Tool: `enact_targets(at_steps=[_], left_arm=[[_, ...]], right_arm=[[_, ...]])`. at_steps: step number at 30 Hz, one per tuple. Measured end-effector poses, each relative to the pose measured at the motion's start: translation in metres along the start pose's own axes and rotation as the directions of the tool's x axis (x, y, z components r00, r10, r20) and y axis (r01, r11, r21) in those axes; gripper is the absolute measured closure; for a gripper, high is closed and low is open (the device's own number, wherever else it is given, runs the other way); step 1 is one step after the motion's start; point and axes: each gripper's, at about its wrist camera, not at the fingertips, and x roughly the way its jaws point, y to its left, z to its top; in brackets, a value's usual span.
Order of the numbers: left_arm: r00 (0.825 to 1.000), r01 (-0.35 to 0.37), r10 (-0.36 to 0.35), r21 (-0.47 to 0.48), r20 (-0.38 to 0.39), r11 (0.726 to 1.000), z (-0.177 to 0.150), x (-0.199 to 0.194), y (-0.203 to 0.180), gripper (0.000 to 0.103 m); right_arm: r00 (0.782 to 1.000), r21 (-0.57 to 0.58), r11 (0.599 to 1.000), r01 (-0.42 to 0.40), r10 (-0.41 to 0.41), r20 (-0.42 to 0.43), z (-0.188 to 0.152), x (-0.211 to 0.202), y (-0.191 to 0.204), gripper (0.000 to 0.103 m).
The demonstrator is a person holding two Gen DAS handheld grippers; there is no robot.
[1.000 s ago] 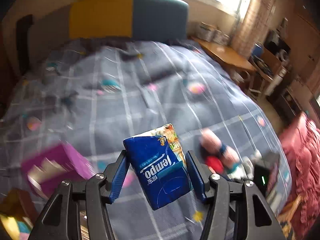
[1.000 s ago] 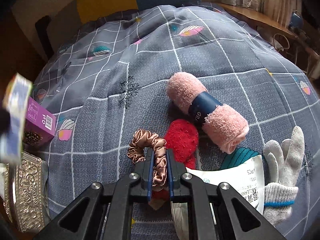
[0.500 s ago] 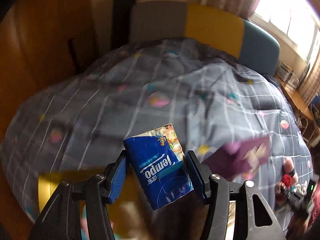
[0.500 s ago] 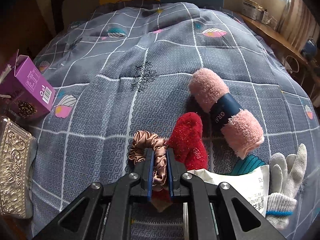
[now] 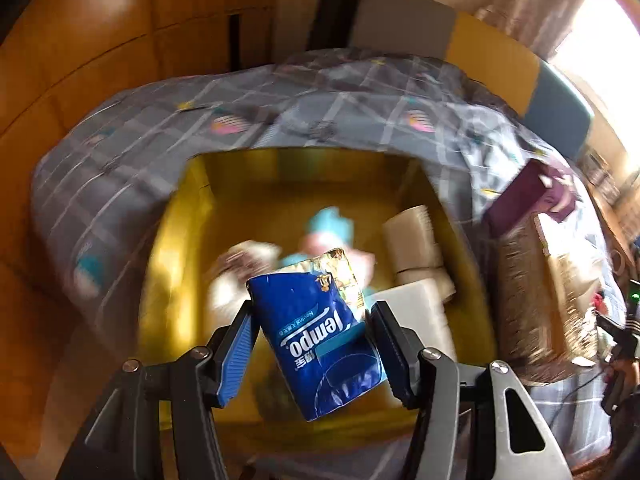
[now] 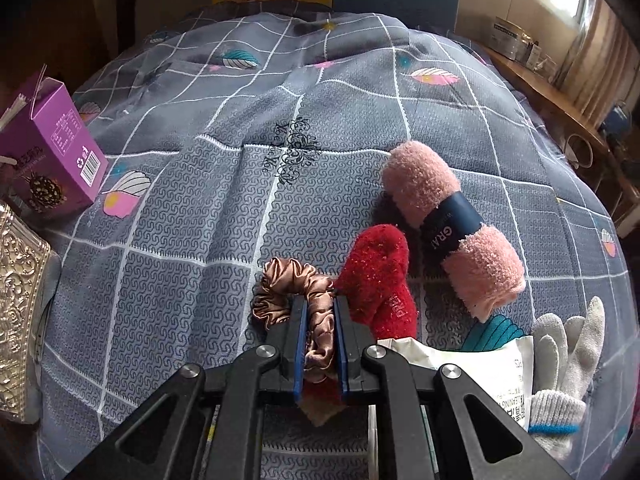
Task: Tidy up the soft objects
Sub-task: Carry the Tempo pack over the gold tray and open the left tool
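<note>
A: Report the left gripper (image 5: 314, 344) and its load.

B: Its ribbed blue pads are clamped on a blue tissue pack (image 5: 320, 340). The pack is a soft rectangular block in glossy film with white lettering and a printed gold panel at its far end. It sits tilted between the jaws, above a yellow box (image 5: 184, 240).

A: Describe the box.

B: Open-topped, square, with smooth yellow walls, set against the edge of the bed. Inside lie pale tissue rolls (image 5: 416, 244) and blurred soft items in pink, teal and white; these cannot be identified further.

A: Report the right gripper (image 6: 320, 332).

B: The jaws stand nearly together, pinching a bronze satin scrunchie (image 6: 280, 284). Its fabric is shiny and gathered into ruffles; the loop lies on the quilt (image 6: 200, 200).

A: Describe the surroundings.

B: The quilt is grey, woven, with a white grid and leaf prints. Touching the scrunchie is a fuzzy red sock (image 6: 376, 276). Just beside the sock lies a rolled pink towel (image 6: 452, 224) of fluffy pile with a navy paper band. Near the gripper lie a white wipes pouch (image 6: 496, 368) and a knitted white glove (image 6: 568, 352). At the left edge stand a purple carton (image 6: 60, 148) and an embossed silver case (image 6: 20, 312).
</note>
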Motion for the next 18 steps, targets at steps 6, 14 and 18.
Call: enact_targets(at_steps=[6,14,18], left_arm=[[0.992,-0.126,0.125,-0.064,-0.022,0.990,-0.015,0.016,0.037,0.045],[0.993,-0.113,0.112,-0.024,-0.046,0.993,-0.033,0.024,0.032,0.038],[0.989,-0.147,0.147,0.002,-0.004,0.989,-0.037,0.014,0.024,0.035]], right_arm=[[0.999,-0.046,0.998,0.034,-0.033,0.020,-0.002,0.000,0.007,0.090],[0.998,-0.056,0.996,0.067,-0.066,0.024,-0.003,0.000,0.010,0.090],[0.996,-0.047,0.995,0.089,-0.088,0.020,-0.003,0.000,0.014,0.090]])
